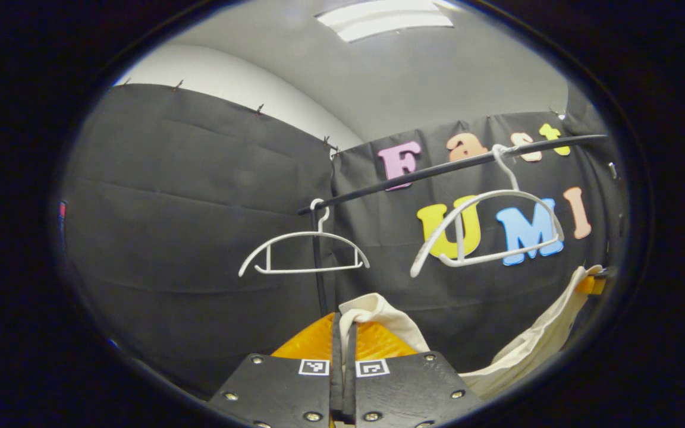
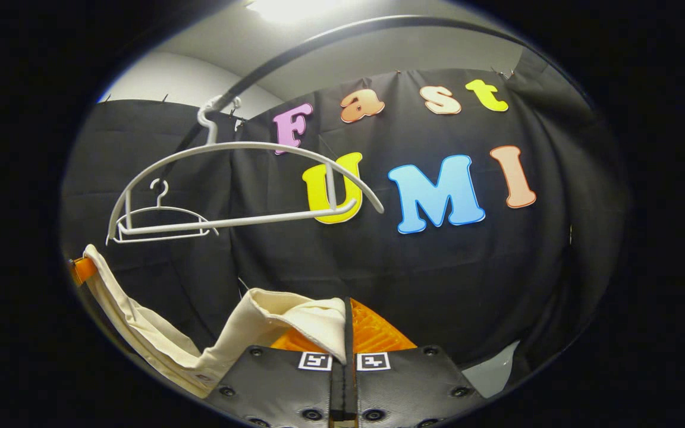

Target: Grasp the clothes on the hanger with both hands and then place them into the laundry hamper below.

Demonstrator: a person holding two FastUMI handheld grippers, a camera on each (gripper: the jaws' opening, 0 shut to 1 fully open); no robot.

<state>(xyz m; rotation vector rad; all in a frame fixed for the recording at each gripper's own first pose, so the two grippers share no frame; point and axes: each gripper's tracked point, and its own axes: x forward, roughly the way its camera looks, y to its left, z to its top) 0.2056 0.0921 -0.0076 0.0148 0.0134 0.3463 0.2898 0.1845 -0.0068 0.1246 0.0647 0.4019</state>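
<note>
Left gripper [image 1: 345, 333]: fingers closed tight together, a fold of cream-coloured garment [image 1: 378, 318] pinched between them. The cloth bunches over the fingertips and trails off down to the right of that view, where it rises again as a long band toward the other gripper [image 1: 591, 284], seen small at the far right edge with cloth at its tip.

Right gripper [image 2: 347, 324]: fingers likewise pressed together, clamped on a hemmed edge of the same garment [image 2: 283, 318]. From there the cloth sags leftward, then climbs in a strip to the left edge of the right gripper view, ending at the other gripper [image 2: 81, 267]. The garment thus hangs slack between the two grippers, held at both ends, off the hangers.

Two white plastic hangers hang bare on a dark rail [image 1: 437, 169]. In the left gripper view the near hanger [image 1: 488, 229] sits tilted at right, the far hanger [image 1: 304, 252] hangs level at centre-left, beside the rail's upright post [image 1: 317, 267]. In the right gripper view the rail [image 2: 319, 41] arcs overhead; the near hanger [image 2: 241, 184] is large and skewed, the far hanger [image 2: 161, 223] small behind it.

Both grippers sit below hanger level. Ceiling light panel [image 1: 387, 18] above. The hamper cannot be made out.
</note>
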